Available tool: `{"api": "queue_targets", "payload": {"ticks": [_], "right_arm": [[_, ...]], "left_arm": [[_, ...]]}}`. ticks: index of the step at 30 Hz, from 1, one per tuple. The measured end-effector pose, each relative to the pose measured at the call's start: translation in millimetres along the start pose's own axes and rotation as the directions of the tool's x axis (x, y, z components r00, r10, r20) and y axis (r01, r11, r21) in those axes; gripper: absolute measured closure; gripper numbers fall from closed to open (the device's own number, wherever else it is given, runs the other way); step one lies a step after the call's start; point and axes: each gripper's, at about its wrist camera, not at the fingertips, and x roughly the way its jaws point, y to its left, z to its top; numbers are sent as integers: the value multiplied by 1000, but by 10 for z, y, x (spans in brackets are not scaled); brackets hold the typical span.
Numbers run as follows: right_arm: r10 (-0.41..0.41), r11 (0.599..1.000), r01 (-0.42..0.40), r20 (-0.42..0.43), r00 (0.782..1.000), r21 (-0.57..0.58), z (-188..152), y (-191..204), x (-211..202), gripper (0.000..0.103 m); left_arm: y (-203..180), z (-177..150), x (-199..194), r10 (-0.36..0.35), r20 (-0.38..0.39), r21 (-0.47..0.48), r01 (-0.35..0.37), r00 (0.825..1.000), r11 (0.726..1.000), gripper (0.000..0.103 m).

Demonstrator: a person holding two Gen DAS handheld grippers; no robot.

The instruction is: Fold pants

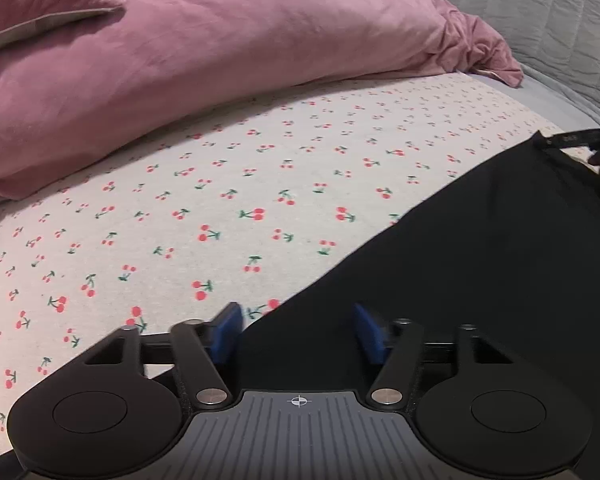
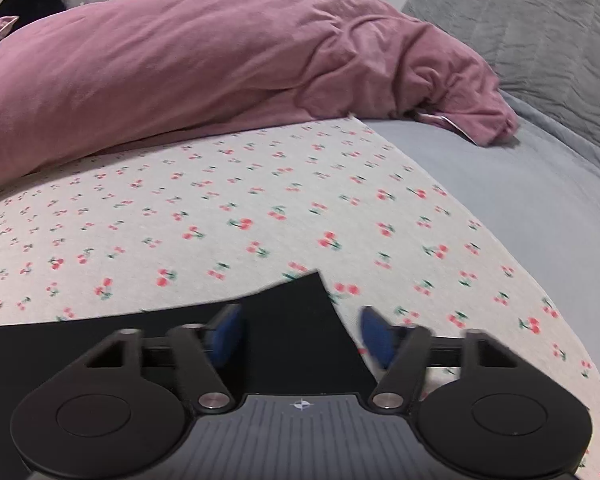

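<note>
Black pants [image 1: 480, 248] lie flat on a cherry-print sheet [image 1: 220, 184]. In the left wrist view they fill the lower right, and my left gripper [image 1: 298, 326] is open over their left edge, blue pads apart. In the right wrist view a corner of the pants [image 2: 296, 312] points up between the fingers of my right gripper [image 2: 300, 330], which is open just above it. The right gripper also shows in the left wrist view [image 1: 572, 140] at the pants' far right end.
A long pink pillow [image 1: 220, 52] lies along the back of the sheet [image 2: 220, 216]. A grey quilted blanket [image 2: 540, 40] and a pale blue sheet [image 2: 520, 184] are to the right. A dark object [image 2: 28, 0] sits at far left behind the pillow [image 2: 200, 52].
</note>
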Motion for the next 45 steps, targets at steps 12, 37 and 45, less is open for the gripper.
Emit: {"api": "queue_targets", "payload": {"ticks": [12,37,45], "right_arm": [[9,1000,-10,41,999,8,80,123,-344,102],[64,995,-73,114,991,74,-483,-369,-2199,102],[135,977,-149,96,986,151,-1203,-702,-2533,102]], "left_arm": [[-290,83,-185,101,36,-18,-101,994,995,103],[-1108,-572,-1852,60,163,10,-63,985,998,103],[-1345,-1160,-2077,-6,151,21,3,988,1000,103]]}}
